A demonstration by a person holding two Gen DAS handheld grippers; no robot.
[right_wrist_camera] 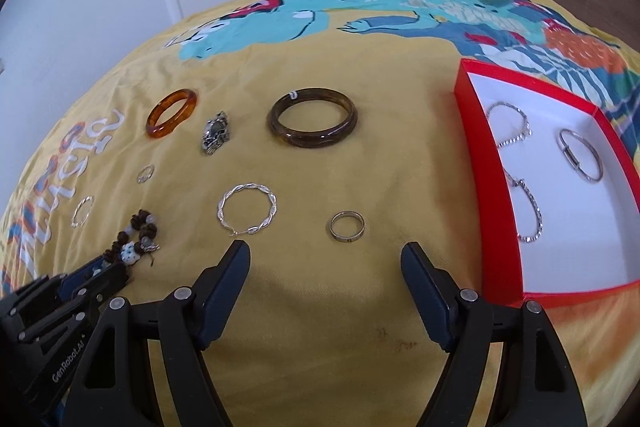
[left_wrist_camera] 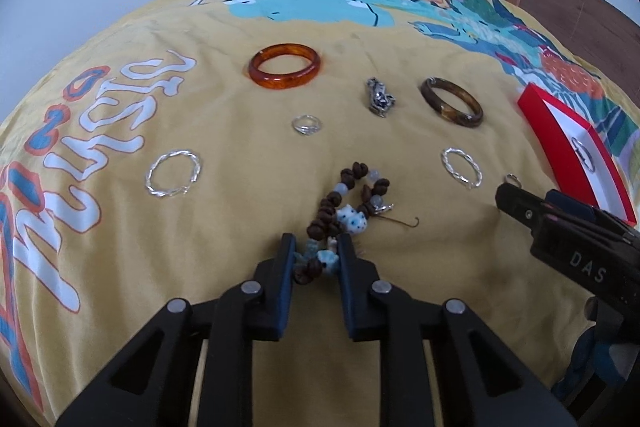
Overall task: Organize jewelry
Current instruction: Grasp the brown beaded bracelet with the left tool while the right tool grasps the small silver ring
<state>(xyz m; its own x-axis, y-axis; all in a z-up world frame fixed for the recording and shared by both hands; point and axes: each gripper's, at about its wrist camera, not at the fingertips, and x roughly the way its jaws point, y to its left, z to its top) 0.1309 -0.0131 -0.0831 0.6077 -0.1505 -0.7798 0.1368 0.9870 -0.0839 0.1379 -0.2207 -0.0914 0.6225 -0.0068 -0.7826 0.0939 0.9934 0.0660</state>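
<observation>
Left wrist view: the left tool (left_wrist_camera: 316,247) has its jaws narrowed onto the near end of a beaded bracelet of dark brown wooden beads, pale blue beads and a white spotted ceramic charm (left_wrist_camera: 348,211). The pads press the beads from both sides. The bracelet lies on the yellow printed bedspread (left_wrist_camera: 224,131), and its long axis runs from the jaws away toward the far side of the bed, leaning slightly right. A thin wire hook (left_wrist_camera: 404,221) trails from its right side.

Only the end of the strand is pinched, so on lifting, the loose loop would likely swing and the hook could snag the cloth. A weak pinch on round beads could let them slip out.

Around it lie a twisted silver hoop (left_wrist_camera: 173,173), a small silver ring (left_wrist_camera: 306,125), an amber resin bangle (left_wrist_camera: 285,66), a dark silver pendant (left_wrist_camera: 380,98), a brown marbled bangle (left_wrist_camera: 451,102) and a second twisted hoop (left_wrist_camera: 461,167).

Right wrist view: the right tool (right_wrist_camera: 326,257) stands wide and empty above the bedspread, just short of a plain silver band ring (right_wrist_camera: 347,225). The red cardboard box with white lining (right_wrist_camera: 500,211) sits to its right, already holding thin silver chains and a silver bangle (right_wrist_camera: 580,155).
</observation>
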